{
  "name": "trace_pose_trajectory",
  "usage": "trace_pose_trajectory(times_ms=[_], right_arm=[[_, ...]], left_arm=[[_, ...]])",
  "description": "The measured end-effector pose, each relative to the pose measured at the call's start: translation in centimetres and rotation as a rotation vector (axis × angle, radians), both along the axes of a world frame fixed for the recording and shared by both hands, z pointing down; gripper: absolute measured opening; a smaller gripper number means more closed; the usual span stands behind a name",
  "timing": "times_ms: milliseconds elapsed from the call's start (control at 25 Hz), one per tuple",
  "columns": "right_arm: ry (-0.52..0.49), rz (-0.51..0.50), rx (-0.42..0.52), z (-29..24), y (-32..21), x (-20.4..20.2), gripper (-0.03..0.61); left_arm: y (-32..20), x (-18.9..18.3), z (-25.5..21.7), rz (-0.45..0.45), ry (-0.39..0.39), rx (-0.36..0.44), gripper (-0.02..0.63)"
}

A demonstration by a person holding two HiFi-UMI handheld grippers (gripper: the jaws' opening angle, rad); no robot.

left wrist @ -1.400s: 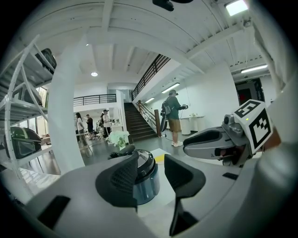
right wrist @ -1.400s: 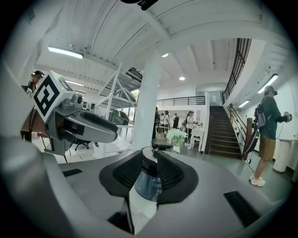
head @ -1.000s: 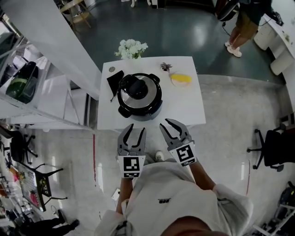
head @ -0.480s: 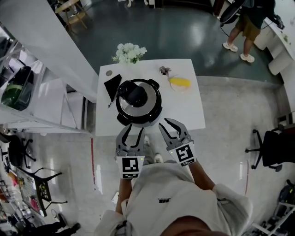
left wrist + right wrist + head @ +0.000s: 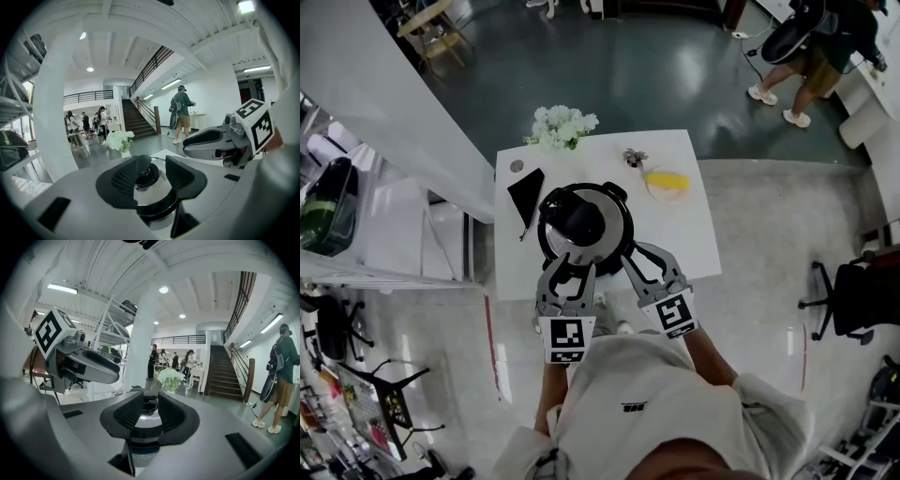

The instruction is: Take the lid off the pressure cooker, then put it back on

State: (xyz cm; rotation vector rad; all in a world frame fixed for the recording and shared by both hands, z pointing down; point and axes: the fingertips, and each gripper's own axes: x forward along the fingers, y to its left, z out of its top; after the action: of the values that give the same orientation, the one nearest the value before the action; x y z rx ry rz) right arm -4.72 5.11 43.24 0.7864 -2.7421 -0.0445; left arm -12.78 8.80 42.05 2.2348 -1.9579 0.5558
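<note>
The pressure cooker (image 5: pixel 598 228) stands on a white table (image 5: pixel 689 248), its steel lid on and a black knob (image 5: pixel 574 214) at the middle. My left gripper (image 5: pixel 574 264) hovers at the cooker's near left rim, and my right gripper (image 5: pixel 639 253) at its near right rim. Both are open with nothing between the pads. In the left gripper view the lid (image 5: pixel 151 193) and its knob show through the gap of the left gripper (image 5: pixel 151 173), and the right gripper (image 5: pixel 215 143) is beside it. In the right gripper view the cooker (image 5: pixel 143 434) lies just beyond the right gripper (image 5: pixel 151 411).
The table also holds a bunch of white flowers (image 5: pixel 561 125), a black triangular thing (image 5: pixel 528 195), a yellow thing on a plate (image 5: pixel 666 181) and a small ornament (image 5: pixel 635 157). A white shelf unit (image 5: pixel 384 244) stands left. A person (image 5: pixel 811 56) walks at far right, near an office chair (image 5: pixel 853 300).
The table and cooker have drawn nearer. Both grippers have moved forward from short of the table edge to the cooker's near rim. The jaws look the same.
</note>
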Motion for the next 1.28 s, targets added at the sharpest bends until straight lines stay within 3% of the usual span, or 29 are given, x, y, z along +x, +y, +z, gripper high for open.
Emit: trace_pose_trajectory(times_ms=[600, 1280], right_arm=[[0.054, 0.032, -0.054, 1.9, -5.2, -4.3, 0.100], [0.122, 0.110, -0.118, 4.5, -8.3, -5.8, 0.100]], left_arm=[[-6.2, -3.5, 2.8, 0.127, 0.023, -0.131, 0.270], [-9.9, -2.6, 7.7, 0.378, 0.041, -0.370, 0.314]])
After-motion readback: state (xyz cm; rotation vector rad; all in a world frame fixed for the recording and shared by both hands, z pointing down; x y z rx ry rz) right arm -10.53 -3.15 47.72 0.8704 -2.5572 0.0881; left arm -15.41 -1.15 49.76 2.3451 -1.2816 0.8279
